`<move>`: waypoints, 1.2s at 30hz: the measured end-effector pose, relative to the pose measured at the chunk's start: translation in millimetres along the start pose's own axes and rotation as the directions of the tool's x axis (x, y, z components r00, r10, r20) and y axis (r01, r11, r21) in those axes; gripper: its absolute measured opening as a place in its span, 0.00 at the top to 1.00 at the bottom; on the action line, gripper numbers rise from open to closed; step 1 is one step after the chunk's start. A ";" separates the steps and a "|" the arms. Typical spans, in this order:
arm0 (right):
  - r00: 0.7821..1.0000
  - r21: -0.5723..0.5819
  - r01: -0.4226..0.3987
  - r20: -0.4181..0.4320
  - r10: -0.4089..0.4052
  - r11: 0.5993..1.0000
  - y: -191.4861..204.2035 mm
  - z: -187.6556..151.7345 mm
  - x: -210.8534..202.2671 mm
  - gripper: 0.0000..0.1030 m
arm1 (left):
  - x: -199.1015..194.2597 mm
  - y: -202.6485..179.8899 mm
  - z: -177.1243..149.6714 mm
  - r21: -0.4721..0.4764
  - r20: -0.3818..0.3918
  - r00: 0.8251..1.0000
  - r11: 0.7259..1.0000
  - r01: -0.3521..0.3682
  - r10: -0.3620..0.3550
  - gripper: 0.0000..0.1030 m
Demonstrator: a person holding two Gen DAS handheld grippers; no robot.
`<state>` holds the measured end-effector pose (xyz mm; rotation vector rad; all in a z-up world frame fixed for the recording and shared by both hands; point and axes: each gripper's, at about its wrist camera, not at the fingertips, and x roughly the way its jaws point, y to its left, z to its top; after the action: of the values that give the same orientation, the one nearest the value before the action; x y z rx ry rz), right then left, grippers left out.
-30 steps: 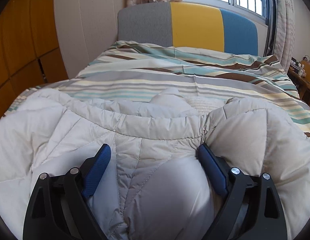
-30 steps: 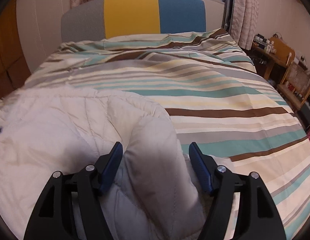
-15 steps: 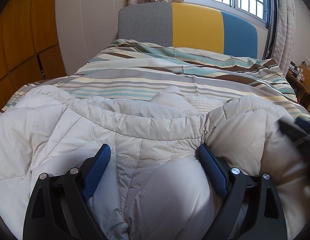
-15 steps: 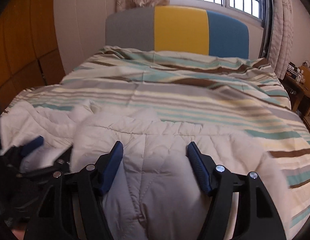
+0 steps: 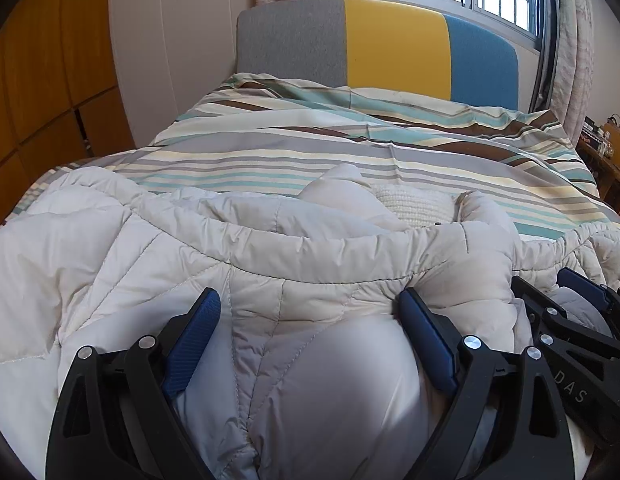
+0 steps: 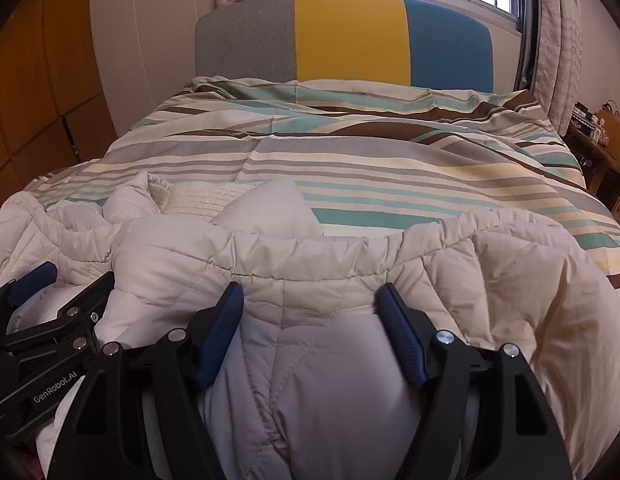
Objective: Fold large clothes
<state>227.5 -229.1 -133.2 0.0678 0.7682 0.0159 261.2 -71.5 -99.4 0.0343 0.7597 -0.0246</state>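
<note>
A cream quilted down jacket (image 5: 110,248) lies bunched across the near end of the bed, its gathered hem edge facing the headboard. My left gripper (image 5: 306,304) is shut on a thick fold of the jacket that bulges between its blue pads. The right gripper (image 6: 310,294) grips another puffy fold of the jacket (image 6: 510,280) in the same way. The two grippers sit side by side: the right gripper (image 5: 550,292) shows at the left view's right edge, the left gripper (image 6: 66,284) at the right view's left edge. A ribbed knit cuff (image 5: 414,204) pokes out beyond the hem.
The striped bedcover (image 5: 310,148) stretches away to a grey, yellow and blue headboard (image 5: 390,48) under a window. Wooden cabinets (image 5: 38,80) line the left wall. A cluttered wooden desk (image 5: 606,148) and curtains stand at the right of the bed.
The right gripper has swung left across the bed with its fold of jacket and now sits close beside the left gripper. The left gripper has stayed in place.
</note>
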 end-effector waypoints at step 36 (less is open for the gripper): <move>0.991 -0.057 -0.105 0.075 0.109 0.993 14.7 -33.2 -87.6 0.18 | -60.1 107.3 -13.7 -0.123 -0.015 0.998 0.990 -0.062 0.061 0.03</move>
<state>141.7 -216.1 -95.3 0.0588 0.6855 0.1352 211.9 36.8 -65.5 -0.0596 0.7702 0.0814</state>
